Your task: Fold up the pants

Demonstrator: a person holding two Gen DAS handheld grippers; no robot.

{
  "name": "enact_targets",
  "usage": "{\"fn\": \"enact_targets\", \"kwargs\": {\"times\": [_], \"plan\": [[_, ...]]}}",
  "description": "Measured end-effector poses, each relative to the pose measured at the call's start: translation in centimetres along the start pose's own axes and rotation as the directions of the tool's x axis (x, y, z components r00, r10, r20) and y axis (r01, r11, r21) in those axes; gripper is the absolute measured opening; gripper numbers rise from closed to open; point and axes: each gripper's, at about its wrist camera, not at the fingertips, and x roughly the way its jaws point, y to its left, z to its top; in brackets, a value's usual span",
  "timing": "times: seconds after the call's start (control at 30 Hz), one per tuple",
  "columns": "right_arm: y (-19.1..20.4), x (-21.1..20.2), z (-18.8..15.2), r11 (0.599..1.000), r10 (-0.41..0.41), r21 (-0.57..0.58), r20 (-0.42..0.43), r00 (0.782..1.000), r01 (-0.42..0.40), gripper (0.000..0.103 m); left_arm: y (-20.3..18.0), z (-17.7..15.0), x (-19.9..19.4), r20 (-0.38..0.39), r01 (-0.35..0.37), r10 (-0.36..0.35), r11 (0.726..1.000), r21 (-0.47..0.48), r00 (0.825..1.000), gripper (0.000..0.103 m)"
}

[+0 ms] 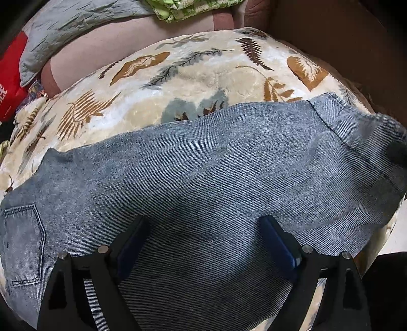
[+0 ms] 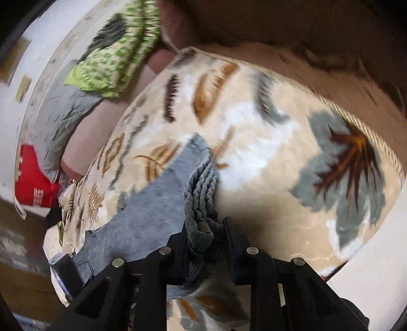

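Grey-blue denim pants (image 1: pixel 203 173) lie flat across a cream leaf-patterned blanket (image 1: pixel 178 73), a back pocket (image 1: pixel 24 242) at the left, the hem (image 1: pixel 356 132) at the right. My left gripper (image 1: pixel 203 229) is open, its blue-padded fingers spread just above the middle of the pants. In the right wrist view my right gripper (image 2: pixel 206 229) is shut on the bunched hem end of the pants (image 2: pixel 201 193), lifted off the blanket (image 2: pixel 279 178). That view is motion-blurred. The left gripper shows there at the lower left (image 2: pixel 66 272).
A green patterned cloth (image 2: pixel 112 63) and a grey quilted cover (image 1: pixel 76 23) lie at the back on a pinkish sheet (image 1: pixel 106 48). A red box (image 2: pixel 33 175) stands at the left. The brown headboard (image 1: pixel 343 38) is at the right.
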Motion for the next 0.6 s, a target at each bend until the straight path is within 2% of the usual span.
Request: {"fn": "enact_targets", "kwargs": {"times": [0.27, 0.47, 0.53, 0.6], "plan": [[3.3, -0.6, 0.1, 0.997, -0.005, -0.074, 0.002, 1.0, 0.005, 0.024, 0.3, 0.3, 0.2, -0.008, 0.026, -0.027, 1.0, -0.012, 1.0, 0.092], [6.1, -1.2, -0.2, 0.989, 0.004, -0.147, 0.017, 1.0, -0.002, 0.024, 2.4, 0.3, -1.3, 0.001, 0.122, -0.122, 0.989, -0.084, 0.993, 0.091], [7.3, -1.6, -0.4, 0.984, 0.02, -0.176, 0.028, 0.999, -0.015, 0.024, 4.2, 0.2, -3.1, 0.048, 0.155, -0.15, 0.98, -0.123, 0.988, 0.091], [8.3, -2.0, -0.7, 0.978, 0.031, -0.21, 0.045, 0.999, -0.021, 0.024, 6.9, -0.1, -5.6, 0.122, 0.16, -0.141, 0.973, -0.168, 0.983, 0.091]]}}
